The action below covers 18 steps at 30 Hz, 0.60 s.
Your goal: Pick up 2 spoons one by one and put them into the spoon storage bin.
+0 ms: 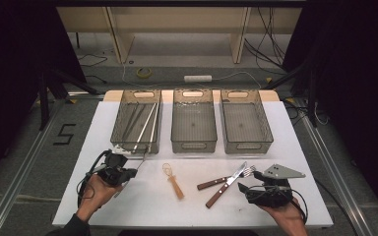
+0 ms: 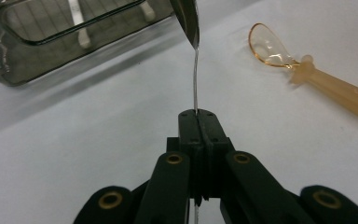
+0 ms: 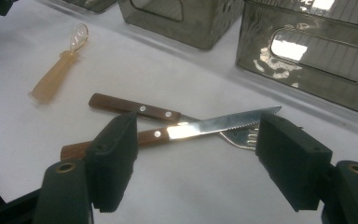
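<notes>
A thin metal utensil (image 2: pixel 196 79) is sitting clamped between the closed jaws of the left gripper (image 2: pixel 198 115), just beside the left basket (image 1: pixel 137 123). The right gripper (image 3: pixel 198 154) is hovering with jaws spread wide over the crossed steak knife (image 3: pixel 214 127) and fork (image 3: pixel 135 108)

The metal utensil (image 2: pixel 195 56) is running off the left gripper view's top edge, its head hidden.
</notes>
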Available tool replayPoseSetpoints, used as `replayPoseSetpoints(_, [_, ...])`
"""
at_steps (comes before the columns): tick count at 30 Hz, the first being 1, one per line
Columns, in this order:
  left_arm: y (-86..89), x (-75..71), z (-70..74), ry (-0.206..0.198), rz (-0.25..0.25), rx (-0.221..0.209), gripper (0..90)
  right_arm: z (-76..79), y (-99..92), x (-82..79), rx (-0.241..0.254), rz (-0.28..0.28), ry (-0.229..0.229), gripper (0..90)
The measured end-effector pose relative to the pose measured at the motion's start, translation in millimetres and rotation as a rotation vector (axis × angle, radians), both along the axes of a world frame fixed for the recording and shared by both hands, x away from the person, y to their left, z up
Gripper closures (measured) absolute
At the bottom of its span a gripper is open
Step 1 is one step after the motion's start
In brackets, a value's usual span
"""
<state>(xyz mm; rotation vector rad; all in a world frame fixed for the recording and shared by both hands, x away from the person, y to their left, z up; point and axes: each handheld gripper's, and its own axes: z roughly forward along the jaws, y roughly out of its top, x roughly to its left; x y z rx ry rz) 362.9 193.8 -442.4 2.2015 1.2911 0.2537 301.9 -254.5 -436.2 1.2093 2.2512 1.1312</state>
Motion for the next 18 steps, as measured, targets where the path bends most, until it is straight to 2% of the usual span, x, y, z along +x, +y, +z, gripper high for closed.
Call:
replayPoseSetpoints(9, [-7.1, -4.5, 7.2, -0.01, -0.043, -0.017, 89.2, -0.1, -0.2, -0.1, 0.0, -0.001, 0.001, 30.7])
replayPoseSetpoints(13, [-11.0, -6.8, 15.3, -0.051, -0.059, -0.034, 89.2, -0.1, -0.4, 0.0, 0.003, -0.001, 0.002, 30.7])
replayPoseSetpoints(18, [-17.5, -3.6, 20.1, -0.079, -0.068, -0.066, 89.2, -0.5, 0.2, 0.5, 0.004, -0.002, 0.005, 30.7])
